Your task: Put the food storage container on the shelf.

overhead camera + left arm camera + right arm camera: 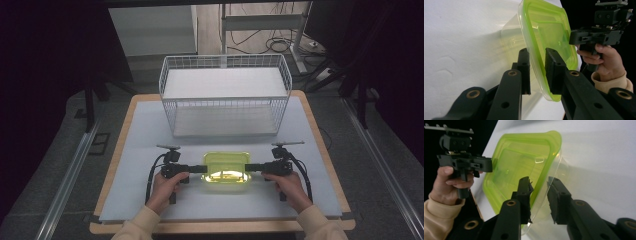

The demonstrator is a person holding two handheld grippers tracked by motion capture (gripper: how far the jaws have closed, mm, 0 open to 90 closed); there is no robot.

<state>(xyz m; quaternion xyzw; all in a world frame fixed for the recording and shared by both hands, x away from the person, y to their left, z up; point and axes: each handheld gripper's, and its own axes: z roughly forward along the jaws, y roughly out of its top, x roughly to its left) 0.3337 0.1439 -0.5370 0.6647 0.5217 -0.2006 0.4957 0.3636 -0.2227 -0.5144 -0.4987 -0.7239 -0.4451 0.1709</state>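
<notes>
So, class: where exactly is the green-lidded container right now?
In the high view the container sits on the near half of the table, in front of the wire basket, between the left gripper and right gripper.

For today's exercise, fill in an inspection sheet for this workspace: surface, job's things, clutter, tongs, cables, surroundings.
Surface: grey mat on a wooden table.
Job's things: clear container with green lid near the front; white wire basket behind it, nothing seen inside.
Clutter: nothing seen.
Tongs: left tongs straddle the lid's rim; right tongs straddle the opposite rim; contact cannot be told.
Cables: black cable trails from the left tongs, another from the right.
Surroundings: desk frame and loose wires on the floor behind.
</notes>
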